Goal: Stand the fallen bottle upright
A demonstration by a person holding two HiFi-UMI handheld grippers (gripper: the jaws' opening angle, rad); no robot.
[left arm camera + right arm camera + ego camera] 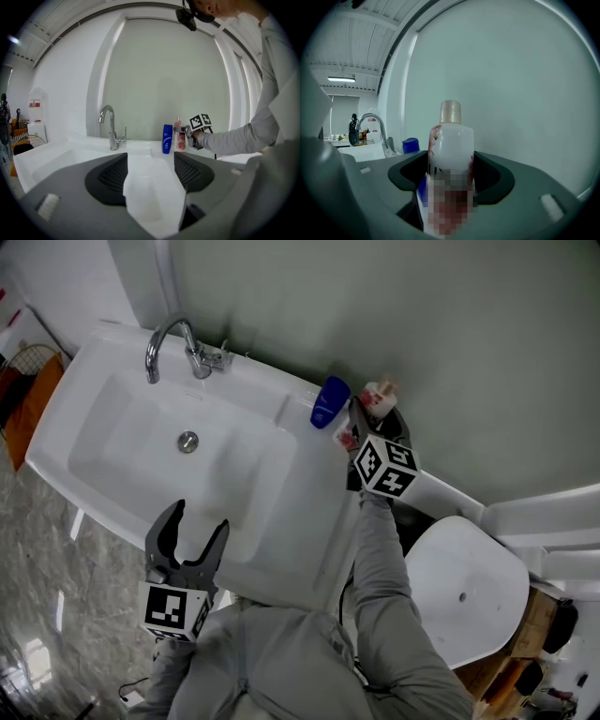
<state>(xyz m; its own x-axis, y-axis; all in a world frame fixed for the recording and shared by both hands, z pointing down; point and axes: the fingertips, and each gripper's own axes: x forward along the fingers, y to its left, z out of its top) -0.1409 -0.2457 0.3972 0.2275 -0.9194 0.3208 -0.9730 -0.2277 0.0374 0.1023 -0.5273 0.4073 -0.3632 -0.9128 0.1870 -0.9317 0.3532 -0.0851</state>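
Note:
A white bottle with a pink flowered label and a beige cap [451,154] stands upright between the jaws of my right gripper [451,173], which is shut on its body. In the head view this bottle [378,395] is at the back right corner of the basin counter, close to the wall, with the right gripper [375,418] around it. From the left gripper view the bottle [180,138] shows next to a blue bottle [167,138]. My left gripper [199,526] hangs open over the sink's front edge, holding nothing.
The blue bottle [330,401] stands upright just left of the held one. A chrome faucet [169,338] rises at the back of the white sink [84,362]. A white toilet lid [469,587] lies to the right. The green wall is directly behind the bottles.

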